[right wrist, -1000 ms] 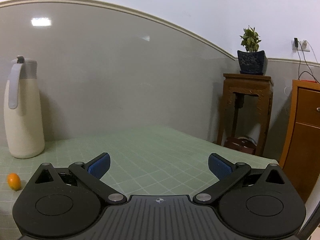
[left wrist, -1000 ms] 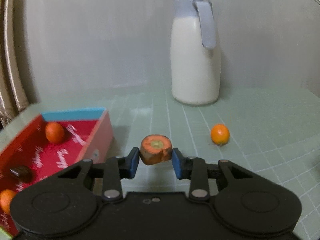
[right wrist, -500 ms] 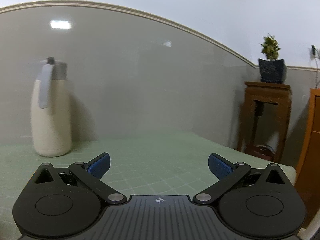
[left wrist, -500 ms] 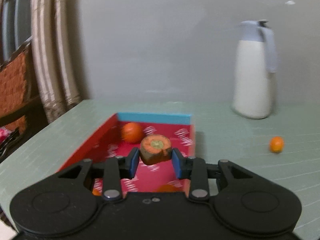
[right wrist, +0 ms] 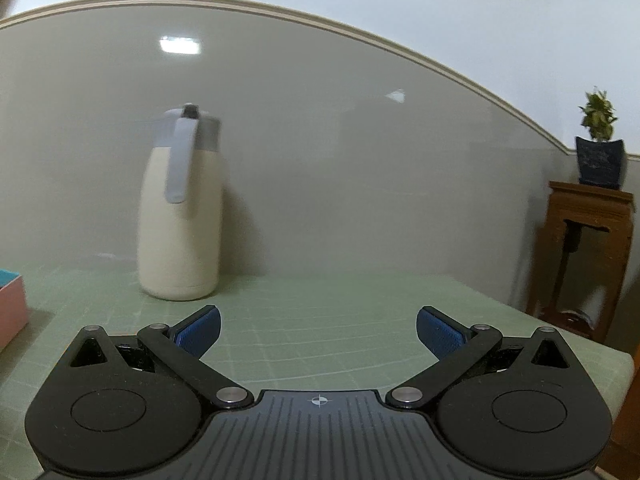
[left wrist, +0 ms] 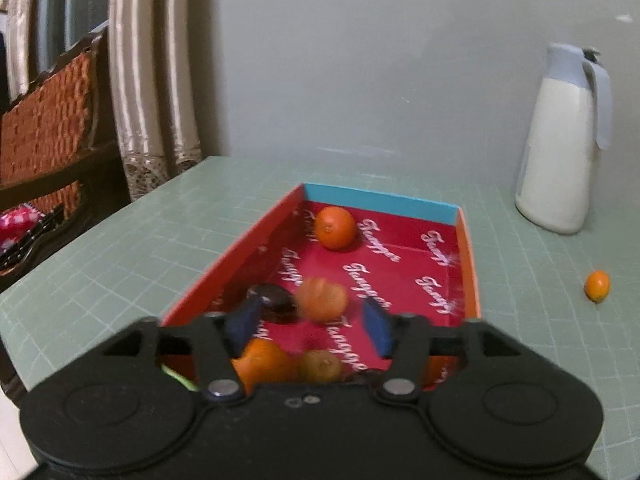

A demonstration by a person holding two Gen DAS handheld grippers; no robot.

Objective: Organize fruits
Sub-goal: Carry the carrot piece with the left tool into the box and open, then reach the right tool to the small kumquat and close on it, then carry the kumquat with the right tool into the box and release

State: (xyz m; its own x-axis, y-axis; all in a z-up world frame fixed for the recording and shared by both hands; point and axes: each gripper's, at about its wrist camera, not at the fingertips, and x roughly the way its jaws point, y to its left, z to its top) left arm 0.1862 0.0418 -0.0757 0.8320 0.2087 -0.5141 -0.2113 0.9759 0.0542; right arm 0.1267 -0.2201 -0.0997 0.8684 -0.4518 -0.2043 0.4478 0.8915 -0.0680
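In the left wrist view my left gripper (left wrist: 310,326) hovers over the red box (left wrist: 466,256) and its jaws are opening. The orange fruit piece (left wrist: 322,300) is blurred between the blue pads and touches neither. Inside the box lie a round orange (left wrist: 335,227), a dark fruit (left wrist: 274,302), another orange (left wrist: 264,364) and a brownish fruit (left wrist: 322,366). A small orange kumquat (left wrist: 597,286) rests on the green mat to the right of the box. My right gripper (right wrist: 318,330) stands open over the mat, with nothing between its fingers.
A white jug (left wrist: 562,140) with a grey lid stands at the back against the wall, also seen as the white jug (right wrist: 182,208). The box's corner (right wrist: 12,304) shows at far left. A wicker chair (left wrist: 48,120) and curtains stand left; a wooden stand (right wrist: 588,260) with a plant right.
My left gripper swung left from beside the box to over it, then its jaws spread and released the orange fruit piece. My right gripper turned left; the jug shifted toward the view's centre.
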